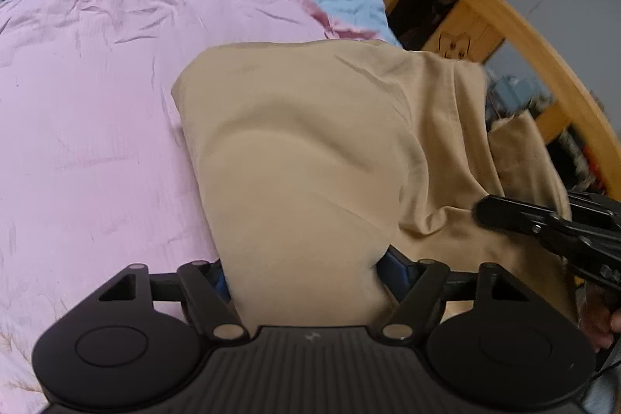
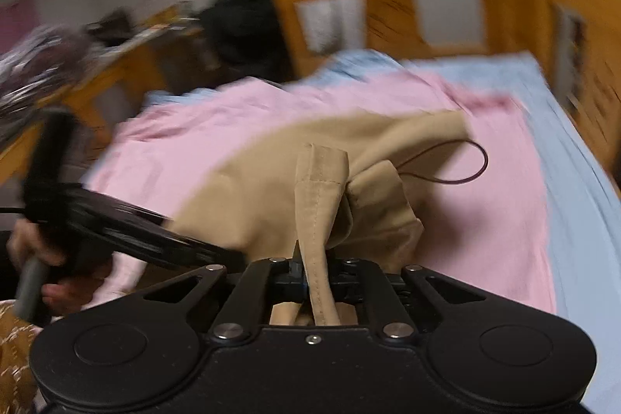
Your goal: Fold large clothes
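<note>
One creased, stitched tan garment (image 2: 295,196)

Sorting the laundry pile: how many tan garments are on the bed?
1. The tan garment lies on the pink sheet, its stitched edge clamped in the right gripper. More may lie out of view.
</note>
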### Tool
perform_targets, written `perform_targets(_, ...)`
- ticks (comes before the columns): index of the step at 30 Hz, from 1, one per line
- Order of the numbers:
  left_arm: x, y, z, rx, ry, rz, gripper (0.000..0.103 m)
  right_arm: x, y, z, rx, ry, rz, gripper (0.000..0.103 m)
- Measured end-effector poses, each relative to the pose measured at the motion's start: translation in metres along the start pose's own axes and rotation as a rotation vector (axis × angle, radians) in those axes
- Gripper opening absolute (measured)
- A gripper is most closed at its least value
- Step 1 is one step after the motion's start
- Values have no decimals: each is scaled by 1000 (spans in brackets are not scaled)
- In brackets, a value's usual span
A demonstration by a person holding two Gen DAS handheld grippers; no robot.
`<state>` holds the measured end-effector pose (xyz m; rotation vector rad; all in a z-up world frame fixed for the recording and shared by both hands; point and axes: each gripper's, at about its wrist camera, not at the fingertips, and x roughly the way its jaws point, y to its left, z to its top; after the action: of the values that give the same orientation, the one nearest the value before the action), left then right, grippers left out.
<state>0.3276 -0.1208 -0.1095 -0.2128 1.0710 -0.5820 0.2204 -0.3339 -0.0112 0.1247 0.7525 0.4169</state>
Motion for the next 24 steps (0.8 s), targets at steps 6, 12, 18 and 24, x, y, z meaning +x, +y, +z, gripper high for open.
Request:
perform_targets(6,-38,22,33,-76,-94,19,72,3,38,59,-115,-70,65,5)
perform_targets(12,-79,53,60,-61,-180,128,71,31,64,105,-134,-181,129,5)
perform_targets(18,-64,81,31,-62,-235,293,71,83,82,79,-176,-237,113,5)
perform_targets(24,-40,96,7,-140,-250,303,79,125,47,31,6,-131,-12,11)
